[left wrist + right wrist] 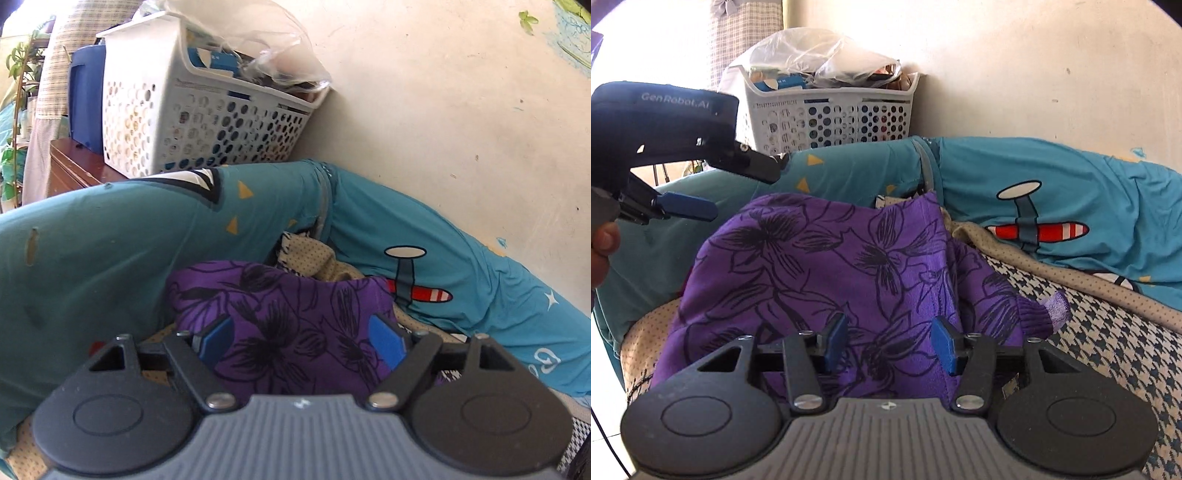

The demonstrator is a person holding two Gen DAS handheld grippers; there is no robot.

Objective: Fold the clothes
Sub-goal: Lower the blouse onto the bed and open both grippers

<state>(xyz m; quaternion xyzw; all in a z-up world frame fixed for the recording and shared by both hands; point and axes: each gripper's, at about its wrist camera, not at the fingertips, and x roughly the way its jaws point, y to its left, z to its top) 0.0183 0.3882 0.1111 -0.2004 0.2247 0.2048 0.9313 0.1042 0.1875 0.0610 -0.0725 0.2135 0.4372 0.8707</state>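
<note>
A purple garment with black flower outlines [827,266] lies bunched on the bed, one ribbed cuff [1057,309] sticking out to the right. My right gripper [891,343] hovers over its near edge, blue pads apart, with cloth under them but not pinched. The left gripper [738,190] is held by a hand at the left of the right wrist view, above the garment's left side, jaws wide. In its own view the left gripper [301,339] is open over the same purple garment [291,325], nothing pressed between the pads.
Teal pillows [1071,177] with an airplane print line the wall behind. A white perforated laundry basket [192,110] full of items stands at the back left beside a blue bin [86,99]. Houndstooth bedding [1089,332] and beige dotted cloth [1034,266] lie under the garment.
</note>
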